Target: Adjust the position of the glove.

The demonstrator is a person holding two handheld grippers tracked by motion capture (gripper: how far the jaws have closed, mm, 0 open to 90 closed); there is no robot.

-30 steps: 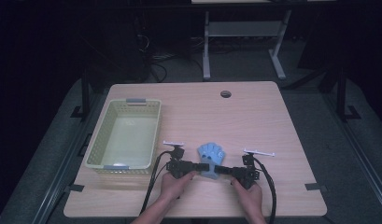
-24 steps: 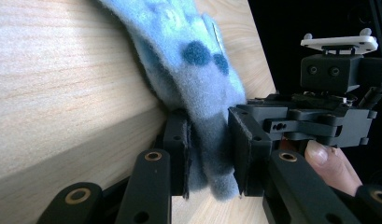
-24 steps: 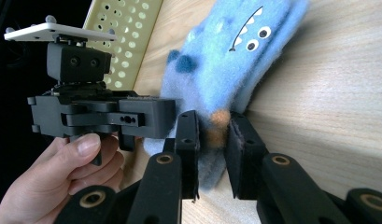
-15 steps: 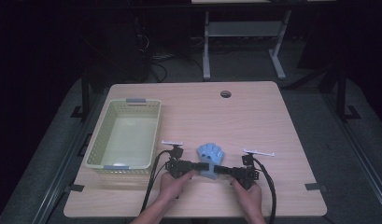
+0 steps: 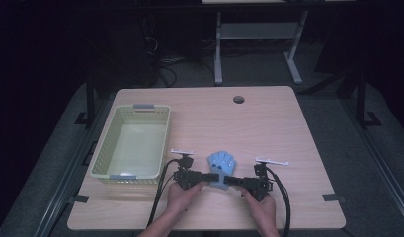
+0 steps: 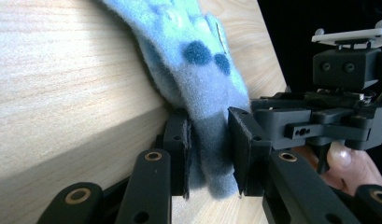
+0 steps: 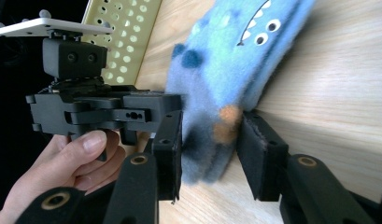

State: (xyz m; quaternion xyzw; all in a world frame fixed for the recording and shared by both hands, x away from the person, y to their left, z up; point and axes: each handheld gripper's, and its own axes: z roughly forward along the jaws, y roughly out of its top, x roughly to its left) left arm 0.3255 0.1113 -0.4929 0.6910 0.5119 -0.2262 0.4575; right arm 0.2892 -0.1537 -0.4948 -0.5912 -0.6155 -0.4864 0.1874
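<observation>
A: Left to right, go. Left side first?

B: Off to my left, well apart from my tools, a pale yellow-green perforated plastic basket (image 5: pixel 132 144) sits on the light wood tabletop (image 5: pixel 268 123). My left gripper (image 5: pixel 208 176) has its jaws pinched together on one end of the fuzzy blue fleece sock with dark blue spots (image 5: pixel 222 167); in the left gripper view the fleece (image 6: pixel 198 84) is squeezed between the pads.

A: And the right?

B: My right gripper (image 5: pixel 228 179) faces the left one, sock end between its jaws. They've just been opening; in the right gripper view there's a gap on one side, so the sock (image 7: pixel 226 79) isn't pinched there.

A: Key relation?

B: The sock lies on the table between my two tools, its long axis running forward, away from both tips. Left tool alone has it, and the basket is on that side.

A: Any text?

B: None readable. Just a printed monster face, eyes and teeth, plus orange spots.
</observation>
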